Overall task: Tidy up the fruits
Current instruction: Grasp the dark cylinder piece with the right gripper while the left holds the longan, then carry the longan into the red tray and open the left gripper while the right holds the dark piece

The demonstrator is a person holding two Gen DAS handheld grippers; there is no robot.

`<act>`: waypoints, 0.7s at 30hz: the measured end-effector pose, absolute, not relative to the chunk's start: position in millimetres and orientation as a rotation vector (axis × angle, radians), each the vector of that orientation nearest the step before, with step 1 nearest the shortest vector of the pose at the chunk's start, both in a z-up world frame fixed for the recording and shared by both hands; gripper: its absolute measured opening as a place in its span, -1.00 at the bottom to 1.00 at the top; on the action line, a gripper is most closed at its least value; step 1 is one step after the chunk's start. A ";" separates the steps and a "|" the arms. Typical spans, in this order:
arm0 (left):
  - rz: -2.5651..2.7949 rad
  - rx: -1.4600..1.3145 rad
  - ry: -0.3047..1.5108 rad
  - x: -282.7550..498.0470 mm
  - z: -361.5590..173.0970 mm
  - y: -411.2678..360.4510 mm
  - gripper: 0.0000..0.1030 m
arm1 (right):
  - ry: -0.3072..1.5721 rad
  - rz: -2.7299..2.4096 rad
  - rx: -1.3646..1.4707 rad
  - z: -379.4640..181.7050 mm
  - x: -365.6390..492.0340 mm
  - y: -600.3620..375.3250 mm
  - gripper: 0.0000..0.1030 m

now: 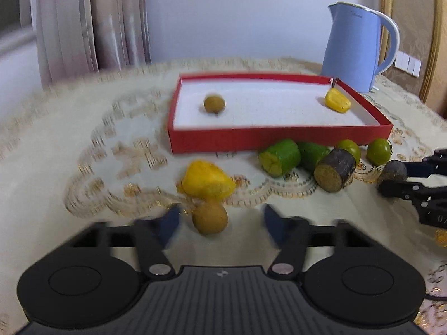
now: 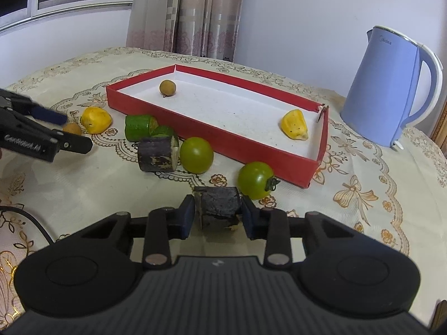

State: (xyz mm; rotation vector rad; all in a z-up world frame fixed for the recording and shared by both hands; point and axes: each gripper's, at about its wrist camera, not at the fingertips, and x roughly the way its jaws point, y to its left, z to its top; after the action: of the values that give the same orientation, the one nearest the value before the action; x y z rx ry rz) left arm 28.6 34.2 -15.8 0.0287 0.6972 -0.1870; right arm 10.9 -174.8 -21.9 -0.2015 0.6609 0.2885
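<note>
The right gripper (image 2: 218, 216) pinches a dark purple cane piece (image 2: 219, 205); both blue pads press its sides, and it sits low over the patterned tablecloth (image 2: 363, 223), just in front of a green tomato (image 2: 256, 180). In the left wrist view the same gripper (image 1: 391, 180) shows at the right edge with the dark piece (image 1: 394, 170) between its fingers.

The left gripper (image 1: 220, 224) stands spread around a small brown round fruit (image 1: 210, 217). Its blue pads (image 1: 171, 224) are blurred and there is a visible gap on each side of the fruit, so they do not press it. A yellow fruit chunk (image 1: 208, 182) lies just behind the brown fruit, touching or nearly so.

The red box (image 2: 195, 135) holds another brown round fruit (image 2: 168, 87) near its far end and a yellow chunk (image 2: 294, 125) near the corner beside the blue kettle (image 2: 391, 83). Along the box's near wall lie two green cut pieces (image 2: 138, 126), a second purple cane piece (image 2: 156, 153) and another green tomato (image 2: 196, 155), clustered together.
</note>
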 end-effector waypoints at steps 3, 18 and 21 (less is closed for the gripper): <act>-0.246 -0.098 0.683 27.8 -17.4 49.6 0.04 | 0.660 0.289 -0.198 -22.3 10.5 -174.7 -0.36; -0.122 0.108 0.675 20.4 -13.7 27.8 -0.51 | 0.657 0.287 -0.201 -22.4 9.1 -174.3 -0.36; -0.126 0.071 0.685 22.4 -12.6 34.0 -0.52 | 0.654 0.283 -0.196 -21.9 8.3 -174.8 -0.43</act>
State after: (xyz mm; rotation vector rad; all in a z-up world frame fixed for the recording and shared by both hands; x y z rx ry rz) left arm 22.4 34.0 -12.6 0.0709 0.6855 -0.1260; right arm 8.3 -174.8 -21.9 -0.1963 0.6539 0.2829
